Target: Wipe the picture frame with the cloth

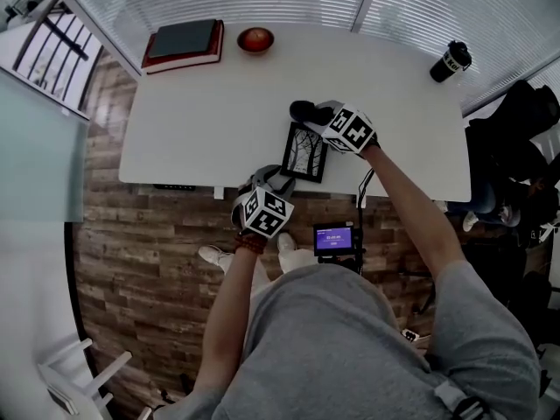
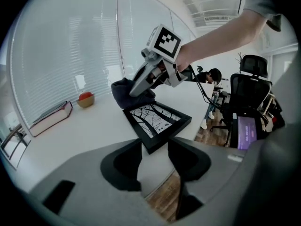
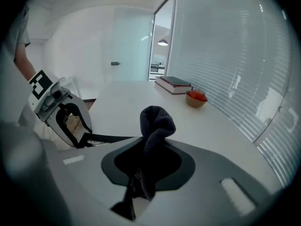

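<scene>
A black picture frame (image 1: 305, 153) with a tree print lies near the front edge of the white table (image 1: 192, 121). My left gripper (image 1: 273, 183) reaches it from the front. The frame's near corner (image 2: 151, 146) sits between the jaws of that gripper (image 2: 159, 157), and both jaw tips press against its edges. My right gripper (image 1: 320, 114) is shut on a dark cloth (image 1: 305, 110) at the frame's far end. The bunched cloth (image 3: 157, 120) sticks up out of the right gripper (image 3: 148, 160). In the left gripper view the cloth (image 2: 128, 92) rests on the frame's far edge.
A stack of books (image 1: 184, 44) and a red bowl (image 1: 255, 39) stand at the table's far left. A black tumbler (image 1: 451, 61) stands at the far right. A small lit screen (image 1: 335, 238) sits below the front edge. Office chairs (image 2: 251, 86) and a seated person are on the right.
</scene>
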A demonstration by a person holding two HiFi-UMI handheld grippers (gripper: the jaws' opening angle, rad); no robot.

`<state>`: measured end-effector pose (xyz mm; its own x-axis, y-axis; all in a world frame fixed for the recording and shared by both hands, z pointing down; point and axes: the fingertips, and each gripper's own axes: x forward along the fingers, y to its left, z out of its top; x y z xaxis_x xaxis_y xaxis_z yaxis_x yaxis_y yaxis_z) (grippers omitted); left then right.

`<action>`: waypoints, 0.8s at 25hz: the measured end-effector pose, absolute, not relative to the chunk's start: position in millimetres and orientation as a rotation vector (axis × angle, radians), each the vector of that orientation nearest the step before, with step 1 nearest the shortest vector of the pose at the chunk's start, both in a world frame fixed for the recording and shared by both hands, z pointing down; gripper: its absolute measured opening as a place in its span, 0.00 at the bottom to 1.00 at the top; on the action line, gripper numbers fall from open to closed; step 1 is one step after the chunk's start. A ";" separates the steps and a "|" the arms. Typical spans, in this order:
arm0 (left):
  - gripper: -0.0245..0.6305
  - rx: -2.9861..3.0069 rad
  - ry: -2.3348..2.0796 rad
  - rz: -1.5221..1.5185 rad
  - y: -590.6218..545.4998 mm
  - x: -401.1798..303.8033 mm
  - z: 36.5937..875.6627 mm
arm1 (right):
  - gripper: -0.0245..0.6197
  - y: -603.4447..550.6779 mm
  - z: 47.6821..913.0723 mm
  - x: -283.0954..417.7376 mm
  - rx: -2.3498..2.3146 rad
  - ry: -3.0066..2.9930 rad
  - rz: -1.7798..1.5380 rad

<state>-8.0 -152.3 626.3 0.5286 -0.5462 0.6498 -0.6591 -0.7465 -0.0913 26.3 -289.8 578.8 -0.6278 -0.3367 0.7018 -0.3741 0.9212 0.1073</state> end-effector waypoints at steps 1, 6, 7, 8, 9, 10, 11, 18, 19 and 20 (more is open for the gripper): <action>0.32 2.598 -1.032 1.016 -152.0 -7.6 626.3 | 0.15 -284.8 586.4 22.7 0.483 -2.296 0.079; 0.32 2.599 -1.032 1.016 -151.6 -9.2 626.2 | 0.15 -271.7 604.6 10.7 0.502 -2.313 0.143; 0.32 2.599 -1.033 1.016 -151.7 -9.8 626.5 | 0.14 -270.6 604.9 9.3 0.514 -2.328 0.172; 0.32 2.598 -1.033 1.016 -151.9 -10.2 626.8 | 0.14 -268.8 605.3 8.3 0.512 -2.340 0.189; 0.32 2.597 -1.033 1.016 -152.0 -10.1 627.0 | 0.14 -266.2 605.8 7.5 0.498 -2.346 0.195; 0.32 2.596 -1.031 1.016 -152.0 -9.9 627.1 | 0.14 -262.9 606.6 6.6 0.476 -2.348 0.194; 0.32 2.593 -1.030 1.016 -152.0 -9.8 627.0 | 0.14 -258.9 607.6 5.2 0.447 -2.346 0.191; 0.32 2.591 -1.029 1.015 -152.0 -10.5 627.2 | 0.14 -242.1 612.4 -1.3 0.358 -2.332 0.201; 0.32 2.589 -1.028 1.015 -152.2 -11.1 627.3 | 0.14 -240.4 612.2 -2.6 0.353 -2.335 0.205; 0.32 2.589 -1.028 1.016 -152.3 -11.5 627.4 | 0.14 -238.4 612.1 -3.8 0.348 -2.337 0.208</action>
<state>-11.5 -152.3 627.4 0.5285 -0.5403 0.6548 -0.6610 -0.7459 -0.0820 -3.8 -238.4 612.1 -0.6813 -0.1874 0.7077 -0.3094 0.9498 -0.0463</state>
